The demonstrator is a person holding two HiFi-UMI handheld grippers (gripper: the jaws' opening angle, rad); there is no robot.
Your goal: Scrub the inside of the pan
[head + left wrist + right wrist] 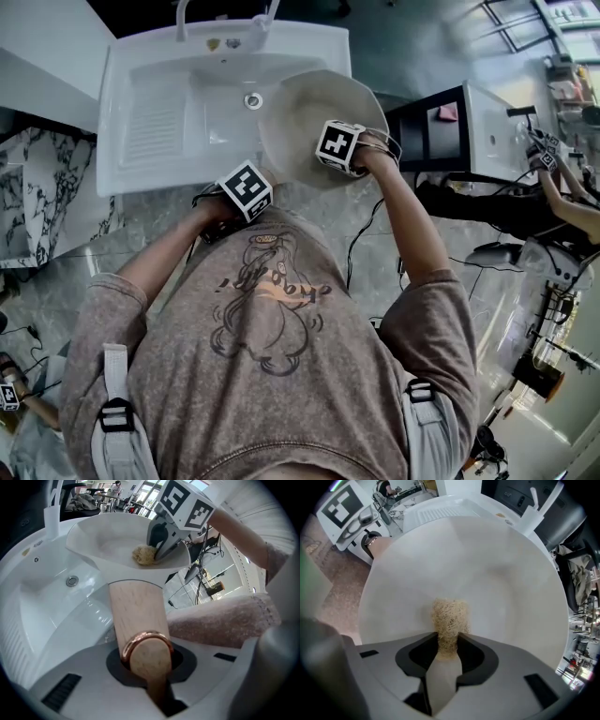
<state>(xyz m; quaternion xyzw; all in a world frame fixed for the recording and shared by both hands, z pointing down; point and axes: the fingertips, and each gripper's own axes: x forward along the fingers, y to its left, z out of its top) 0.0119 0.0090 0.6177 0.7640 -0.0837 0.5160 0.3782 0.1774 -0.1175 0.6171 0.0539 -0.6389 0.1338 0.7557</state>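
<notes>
1. Grips the wooden handle [138,616] of the pan in the left tongs [146,660], jaws closed tight on the end with the copper ring [143,639].
2. Holds the white pan [309,108] over the right part of the white sink [155,122], rim just beside the drain [253,100], inside facing the right tongs.
3. Presses a tan fibrous scrubber [450,616] against the pan's inner surface, low in the bowl.
4. Pinches that scrubber in the right tongs [449,641], jaws narrow and clamped on its near end.
</notes>
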